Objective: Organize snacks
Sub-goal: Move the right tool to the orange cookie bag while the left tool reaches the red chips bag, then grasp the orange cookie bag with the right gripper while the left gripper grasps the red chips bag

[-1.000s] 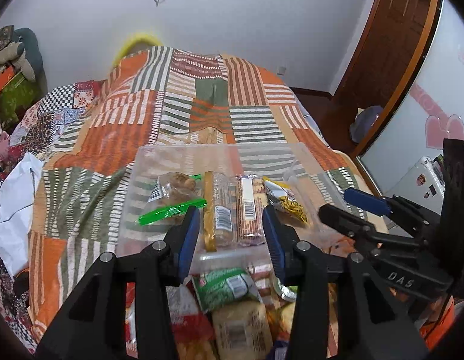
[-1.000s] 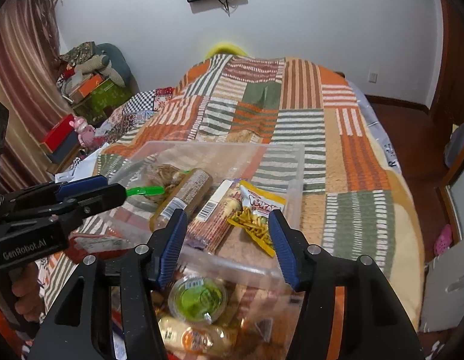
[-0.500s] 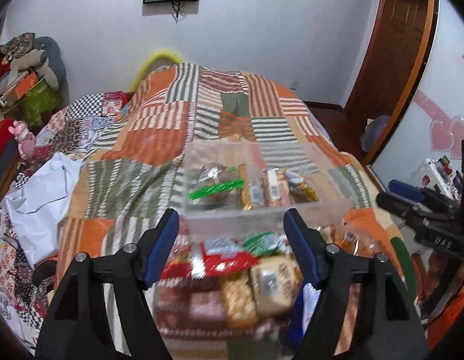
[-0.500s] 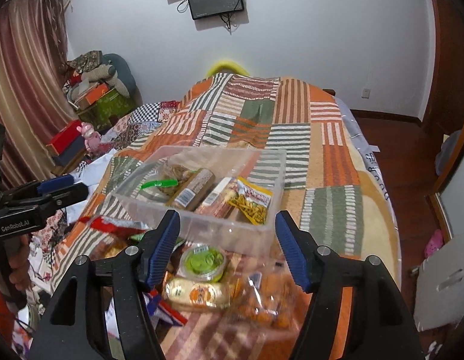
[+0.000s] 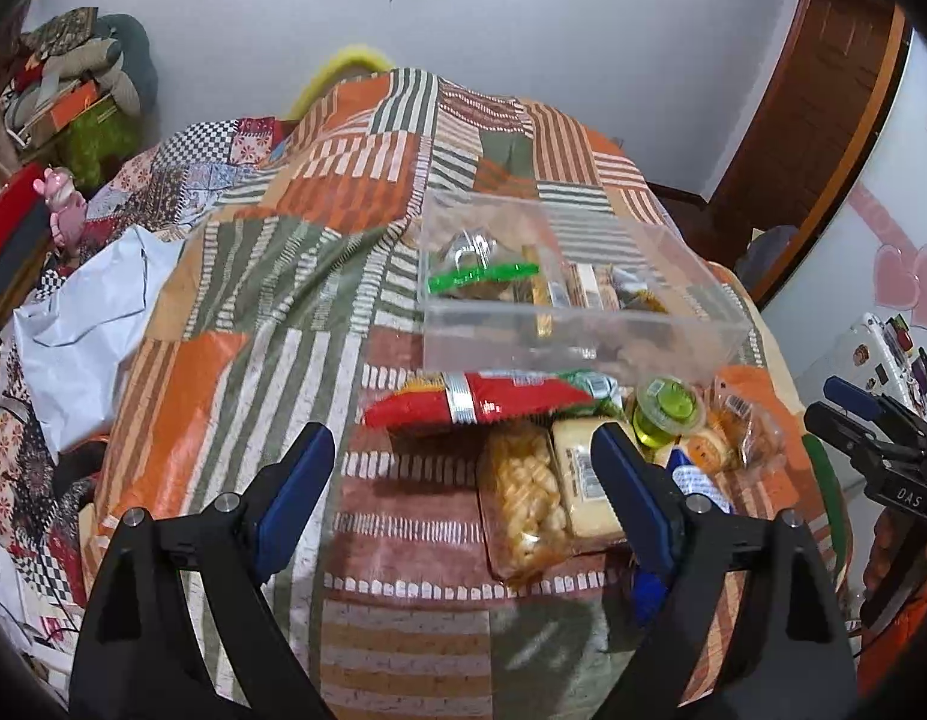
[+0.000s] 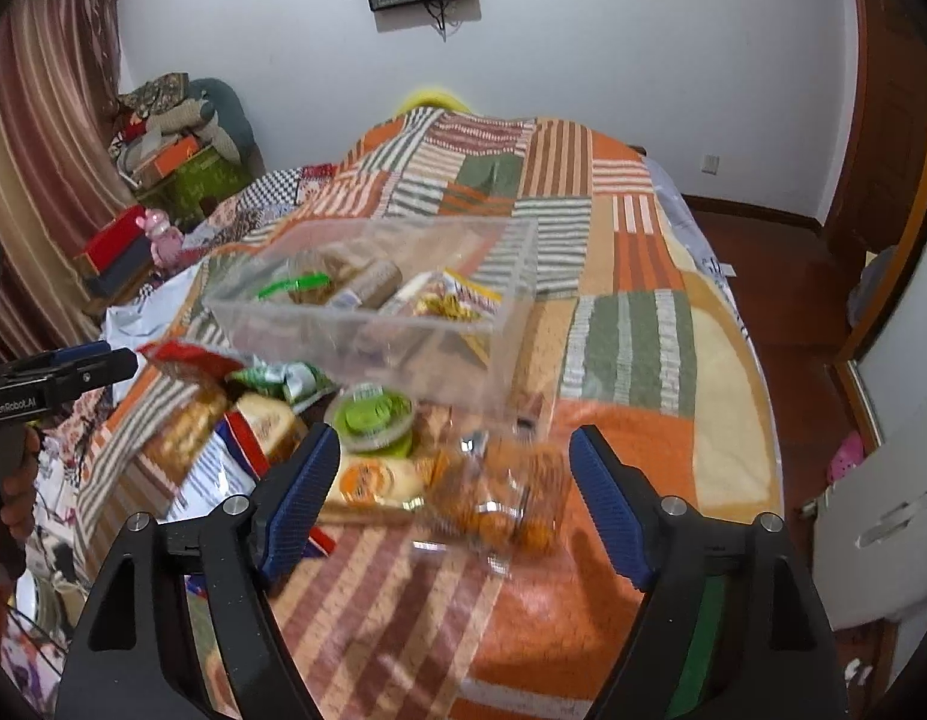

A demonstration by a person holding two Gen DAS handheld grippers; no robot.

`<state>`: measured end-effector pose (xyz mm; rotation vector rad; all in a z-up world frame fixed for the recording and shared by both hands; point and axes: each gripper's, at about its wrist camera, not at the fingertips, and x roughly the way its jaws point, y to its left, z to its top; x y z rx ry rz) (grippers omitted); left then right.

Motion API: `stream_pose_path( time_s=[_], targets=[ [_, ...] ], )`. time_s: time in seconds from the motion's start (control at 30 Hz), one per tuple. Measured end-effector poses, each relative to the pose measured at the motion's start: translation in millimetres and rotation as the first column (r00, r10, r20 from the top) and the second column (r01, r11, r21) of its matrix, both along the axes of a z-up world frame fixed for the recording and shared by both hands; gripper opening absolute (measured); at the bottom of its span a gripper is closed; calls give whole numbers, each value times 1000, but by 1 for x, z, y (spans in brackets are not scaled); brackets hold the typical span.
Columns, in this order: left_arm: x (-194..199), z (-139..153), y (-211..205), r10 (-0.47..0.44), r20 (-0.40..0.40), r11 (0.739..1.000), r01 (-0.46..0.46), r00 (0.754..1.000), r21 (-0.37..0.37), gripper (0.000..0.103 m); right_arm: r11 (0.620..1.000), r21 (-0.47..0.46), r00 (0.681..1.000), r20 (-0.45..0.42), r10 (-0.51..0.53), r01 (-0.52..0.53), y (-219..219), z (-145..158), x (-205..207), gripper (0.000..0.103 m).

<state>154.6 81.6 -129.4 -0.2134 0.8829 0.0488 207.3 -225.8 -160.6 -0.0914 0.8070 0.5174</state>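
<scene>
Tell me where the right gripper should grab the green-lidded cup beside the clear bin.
Grip the green-lidded cup across its round side wall just under the lid rim, coming from above and the near side. It stands upright; the clear bin crowds its far side. The right gripper, open and empty, probably reaches it first.

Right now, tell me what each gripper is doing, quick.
Left gripper: open, holding nothing; its jaws have just been opening.
Right gripper: open, holding nothing; its jaws have just been opening above the snacks.
</scene>
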Motion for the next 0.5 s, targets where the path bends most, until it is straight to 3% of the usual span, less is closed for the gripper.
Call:
stream_pose_path(
  time_s=[0.27, 0.5],
  targets=[
    [4, -29, -14, -31, -35, 999, 32, 999, 29, 94, 1000, 4, 998, -60, -15, 16, -7, -19, 0, 78],
    [22, -42, -8, 40, -42, 999, -40, 998, 2, 94, 999, -13, 995, -87, -43, 42, -12, -32, 3, 82]
  ],
)
